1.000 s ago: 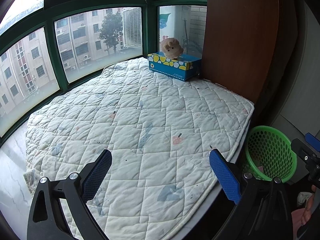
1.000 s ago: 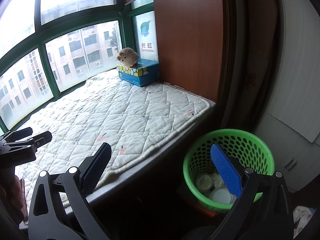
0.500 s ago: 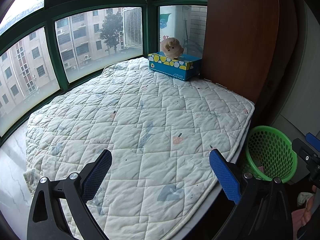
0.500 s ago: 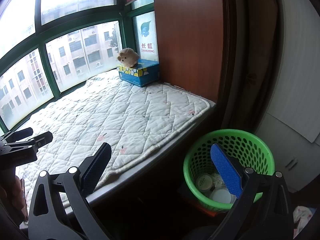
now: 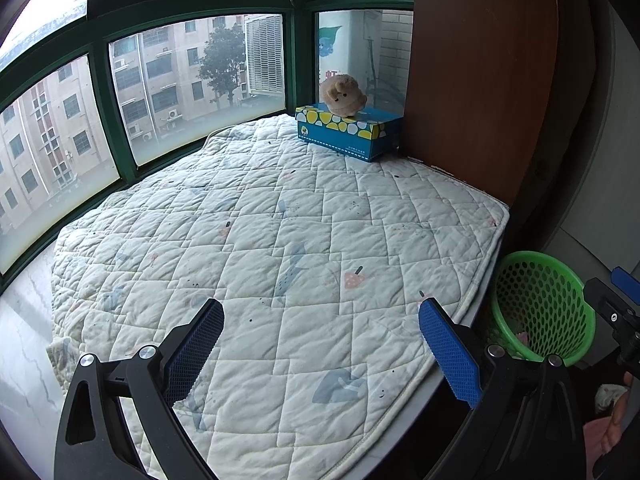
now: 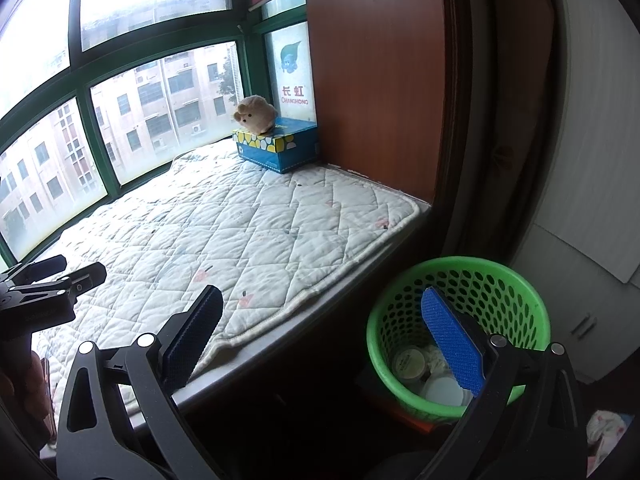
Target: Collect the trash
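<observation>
A green mesh trash basket (image 6: 516,292) stands on the floor beside the window seat; it also shows in the left wrist view (image 5: 560,280). Inside it lie white round lids and crumpled paper (image 6: 428,376). My right gripper (image 6: 320,336) is open and empty, held above the seat's edge and the basket. My left gripper (image 5: 320,344) is open and empty over the quilted pad (image 5: 280,240). The left gripper also appears at the left edge of the right wrist view (image 6: 48,284). No loose trash shows on the pad.
A blue tissue box (image 5: 352,132) with a small plush toy (image 5: 342,94) on it sits at the pad's far corner by a brown wooden panel (image 5: 480,80). Green-framed windows (image 5: 100,100) curve round the back. Grey cabinet fronts (image 6: 580,280) stand at right.
</observation>
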Demonstrator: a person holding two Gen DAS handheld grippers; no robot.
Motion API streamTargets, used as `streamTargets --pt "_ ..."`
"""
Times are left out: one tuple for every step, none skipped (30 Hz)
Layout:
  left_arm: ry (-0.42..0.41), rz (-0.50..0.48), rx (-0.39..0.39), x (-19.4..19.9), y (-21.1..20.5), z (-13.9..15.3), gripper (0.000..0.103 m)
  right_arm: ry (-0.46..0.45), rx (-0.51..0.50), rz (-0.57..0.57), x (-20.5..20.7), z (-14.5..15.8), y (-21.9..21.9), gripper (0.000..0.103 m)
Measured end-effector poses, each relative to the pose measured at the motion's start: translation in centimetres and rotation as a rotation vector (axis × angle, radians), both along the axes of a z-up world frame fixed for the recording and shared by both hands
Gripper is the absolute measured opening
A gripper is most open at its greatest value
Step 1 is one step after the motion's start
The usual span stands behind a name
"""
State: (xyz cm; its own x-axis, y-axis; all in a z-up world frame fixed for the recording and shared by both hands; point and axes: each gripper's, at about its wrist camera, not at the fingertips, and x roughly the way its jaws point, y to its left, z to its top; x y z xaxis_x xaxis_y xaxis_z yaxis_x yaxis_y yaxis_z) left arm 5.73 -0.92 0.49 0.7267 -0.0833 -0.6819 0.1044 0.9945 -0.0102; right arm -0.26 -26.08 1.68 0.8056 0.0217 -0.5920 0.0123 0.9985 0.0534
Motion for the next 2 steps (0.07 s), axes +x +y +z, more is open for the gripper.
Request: streamTargets --pt "0.000 0.002 0.001 0.00 -0.02 0.00 0.095 0.000 0.001 -0.001 0.00 -0.01 -0.03 0.099" --pt "0.001 0.003 0.001 0.01 0.00 -0.01 0.095 -0.001 0.002 -0.002 -0.02 -0.03 -0.04 0.099"
